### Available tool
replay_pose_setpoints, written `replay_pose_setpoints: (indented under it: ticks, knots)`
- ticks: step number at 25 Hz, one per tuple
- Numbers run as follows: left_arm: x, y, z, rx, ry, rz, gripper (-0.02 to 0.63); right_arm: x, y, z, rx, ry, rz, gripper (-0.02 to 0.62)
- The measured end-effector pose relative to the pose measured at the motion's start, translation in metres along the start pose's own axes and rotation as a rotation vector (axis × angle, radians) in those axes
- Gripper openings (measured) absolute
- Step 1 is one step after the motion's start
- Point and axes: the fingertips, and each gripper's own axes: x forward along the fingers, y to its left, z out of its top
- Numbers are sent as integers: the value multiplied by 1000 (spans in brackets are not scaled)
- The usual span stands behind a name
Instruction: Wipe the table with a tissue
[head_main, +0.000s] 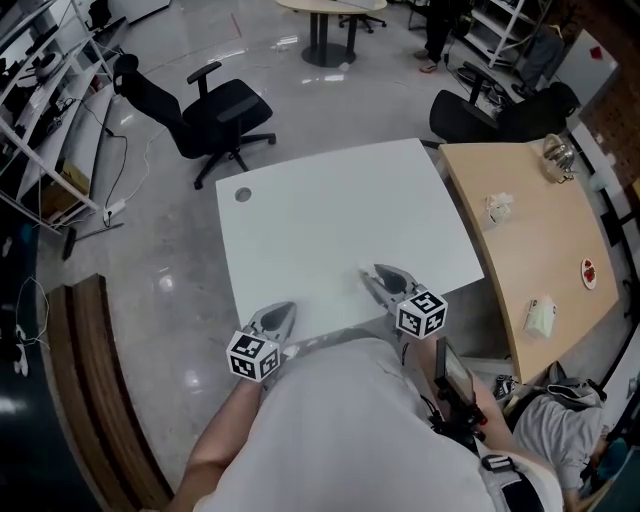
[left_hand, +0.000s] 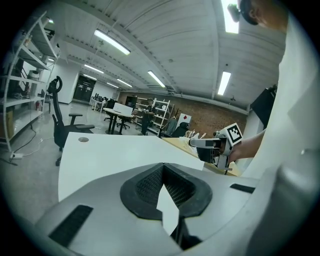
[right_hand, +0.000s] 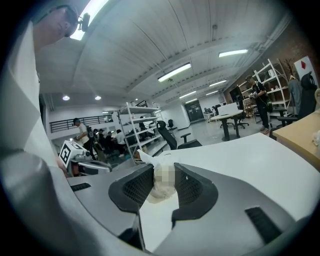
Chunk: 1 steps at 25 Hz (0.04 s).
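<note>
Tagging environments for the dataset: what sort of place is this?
Looks like an open-plan office or lab workspace: a white table, a black swivel office chair on a polished floor, and open metal shelving racks along one side.

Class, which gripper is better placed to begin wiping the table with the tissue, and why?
Right. The right gripper grips the tissue, over the white table. The left gripper holds nothing and sits by the table's near edge.
</note>
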Motion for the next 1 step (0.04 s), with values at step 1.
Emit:
replay_pose_setpoints:
  ticks: [1]
  knots:
    - [0,1,1,-1,-3,2,5,1,-1,1,-1,0,-1,120]
